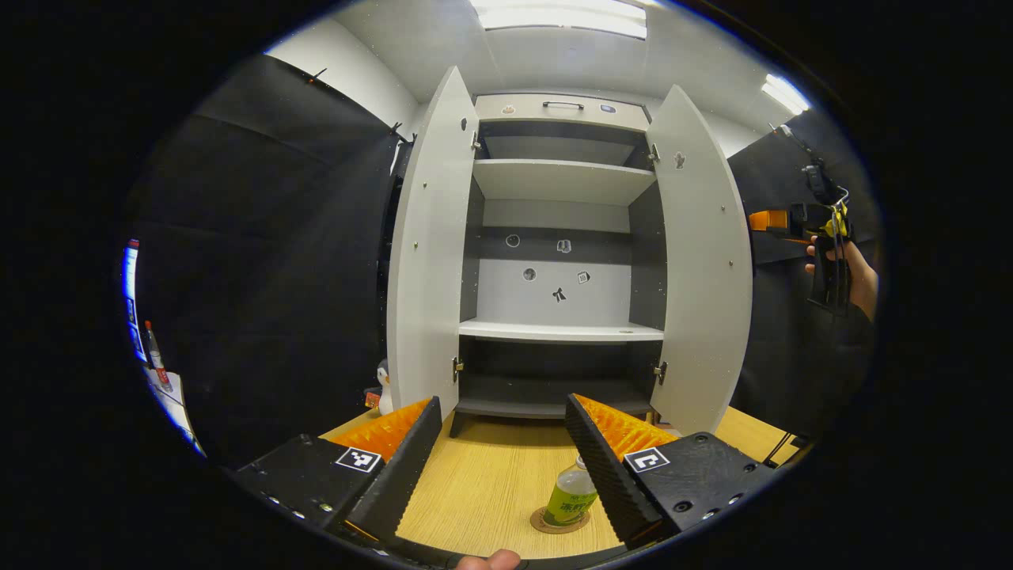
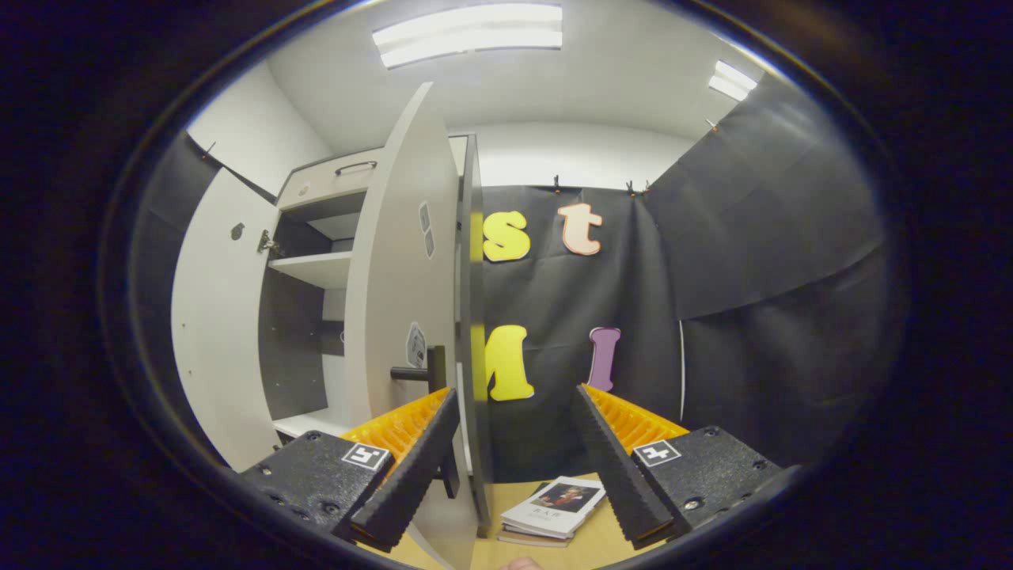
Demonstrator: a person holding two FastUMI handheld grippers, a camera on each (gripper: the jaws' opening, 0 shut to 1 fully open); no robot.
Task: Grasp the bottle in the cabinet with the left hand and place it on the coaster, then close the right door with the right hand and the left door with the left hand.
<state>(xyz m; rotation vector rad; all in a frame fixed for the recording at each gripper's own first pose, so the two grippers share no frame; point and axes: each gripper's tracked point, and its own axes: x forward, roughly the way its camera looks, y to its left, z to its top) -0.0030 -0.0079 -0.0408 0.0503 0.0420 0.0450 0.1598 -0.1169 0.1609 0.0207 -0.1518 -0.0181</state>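
Note:
A green-labelled bottle (image 1: 571, 497) stands upright on a round coaster (image 1: 554, 523) on the wooden table, partly hidden by one finger of my left gripper (image 1: 501, 404). That gripper is open, holds nothing, and faces the cabinet (image 1: 558, 237). Both the left door (image 1: 423, 261) and the right door (image 1: 704, 269) stand wide open. My right gripper (image 2: 516, 392) is open beside the outer face of the right door (image 2: 396, 269), with the door's dark handle (image 2: 419, 372) just past its left finger. It appears farther off as the right gripper (image 1: 823, 229), held in a hand.
The cabinet shelves (image 1: 560, 331) are bare apart from small stickers on the back panel. A penguin toy (image 1: 384, 388) sits by the left door's foot. Stacked books (image 2: 554, 507) lie on the table under the right gripper. Black cloth walls enclose both sides.

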